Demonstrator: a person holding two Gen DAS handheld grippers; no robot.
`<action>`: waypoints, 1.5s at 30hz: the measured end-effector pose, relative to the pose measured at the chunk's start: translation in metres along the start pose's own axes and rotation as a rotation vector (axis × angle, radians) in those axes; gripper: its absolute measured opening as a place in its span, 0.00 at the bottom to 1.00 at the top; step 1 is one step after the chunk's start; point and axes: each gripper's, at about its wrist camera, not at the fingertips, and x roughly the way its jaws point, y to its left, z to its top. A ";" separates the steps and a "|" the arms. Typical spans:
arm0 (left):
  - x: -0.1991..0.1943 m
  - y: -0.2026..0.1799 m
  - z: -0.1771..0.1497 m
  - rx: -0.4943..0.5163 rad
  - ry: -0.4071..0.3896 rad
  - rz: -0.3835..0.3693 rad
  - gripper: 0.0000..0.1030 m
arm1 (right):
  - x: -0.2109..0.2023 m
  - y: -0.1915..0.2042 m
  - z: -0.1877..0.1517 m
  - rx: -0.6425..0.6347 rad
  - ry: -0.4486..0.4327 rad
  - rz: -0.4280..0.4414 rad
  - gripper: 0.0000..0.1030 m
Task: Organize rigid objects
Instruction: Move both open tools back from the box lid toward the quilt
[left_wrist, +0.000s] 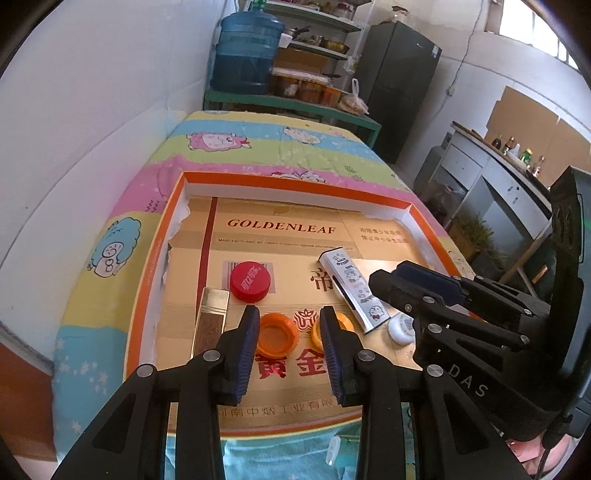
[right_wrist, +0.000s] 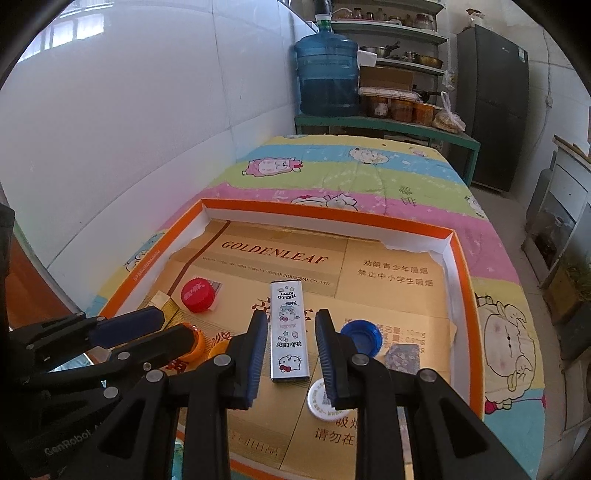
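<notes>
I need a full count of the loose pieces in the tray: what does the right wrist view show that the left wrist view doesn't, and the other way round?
Only the right wrist view shows the blue cap and the small grey block near the tray's right wall. Only the left wrist view shows the second orange cap clearly and most of the gold box. Both show the red cap, the cartoon-printed tin, the white round lid and the orange-rimmed tray.

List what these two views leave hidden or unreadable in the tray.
- Second orange cap: left wrist view, half behind the left tool's finger.
- White round lid: right wrist view, print too small; the right tool's finger covers part.
- Grey block: right wrist view, too blurred to identify.
</notes>
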 end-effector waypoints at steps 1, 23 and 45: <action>-0.002 0.000 -0.001 0.001 -0.002 0.001 0.33 | -0.003 0.000 0.000 0.000 -0.003 -0.001 0.26; -0.062 -0.018 -0.018 0.025 -0.075 0.050 0.33 | -0.053 0.011 -0.012 -0.009 -0.047 -0.023 0.26; -0.111 -0.028 -0.040 0.028 -0.113 0.054 0.33 | -0.105 0.028 -0.033 -0.031 -0.081 -0.036 0.26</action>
